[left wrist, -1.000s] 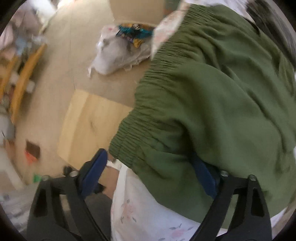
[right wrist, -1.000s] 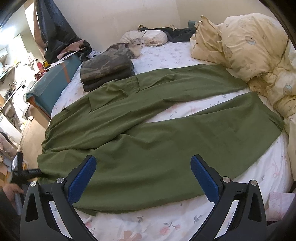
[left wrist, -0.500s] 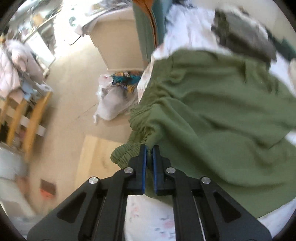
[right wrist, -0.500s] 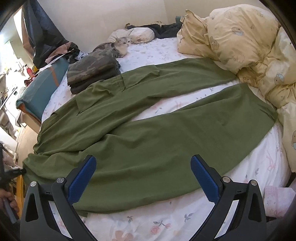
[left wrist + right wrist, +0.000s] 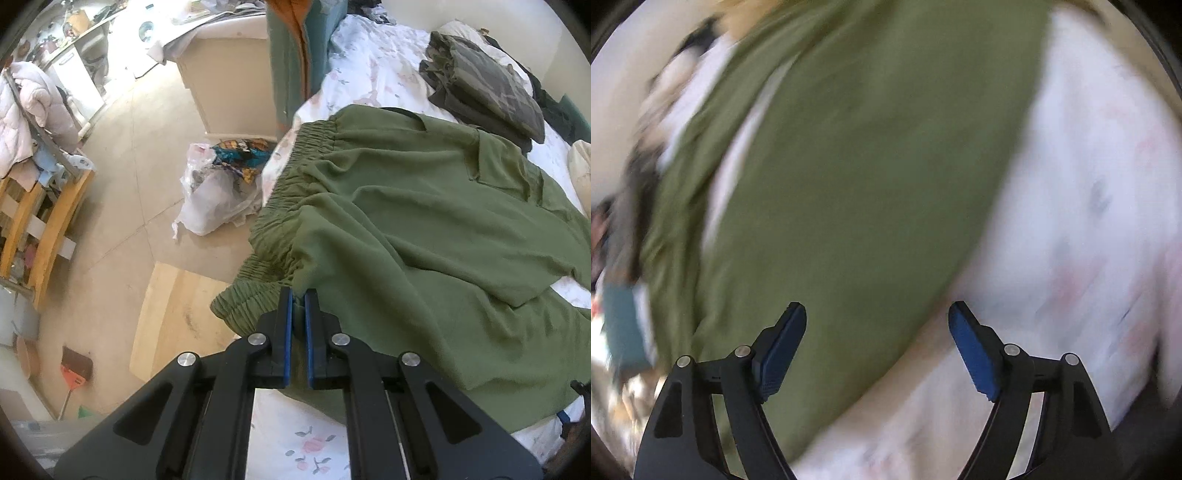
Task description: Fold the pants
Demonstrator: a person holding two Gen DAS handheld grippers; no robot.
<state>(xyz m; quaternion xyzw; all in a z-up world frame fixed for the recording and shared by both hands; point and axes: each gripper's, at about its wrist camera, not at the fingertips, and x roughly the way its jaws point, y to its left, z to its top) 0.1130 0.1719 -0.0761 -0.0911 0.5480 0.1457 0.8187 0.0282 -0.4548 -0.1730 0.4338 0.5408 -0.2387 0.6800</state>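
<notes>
Pinching the elastic waistband (image 5: pixel 284 254) at its near corner, the left gripper (image 5: pixel 298 295) has its blue fingers (image 5: pixel 286 314) pressed together on a gather of cloth. The right gripper (image 5: pixel 877 325) holds nothing: its fingers (image 5: pixel 783 347) stand wide apart above the near trouser leg, in a view heavily blurred.

The green pants (image 5: pixel 424 236) lie spread on the bed (image 5: pixel 295 443), waistband at the edge nearest the floor (image 5: pixel 140 155), legs running away across the floral sheet. A folded camouflage garment (image 5: pixel 484 92) sits beyond them.

Judgement: the cloth is light, soft and limp; it will sag and drag on the sheet when lifted from one point. The gathered waistband is the thickest, most secure hold. The right fingers are best placed on the outer seam or hem of the near leg.
</notes>
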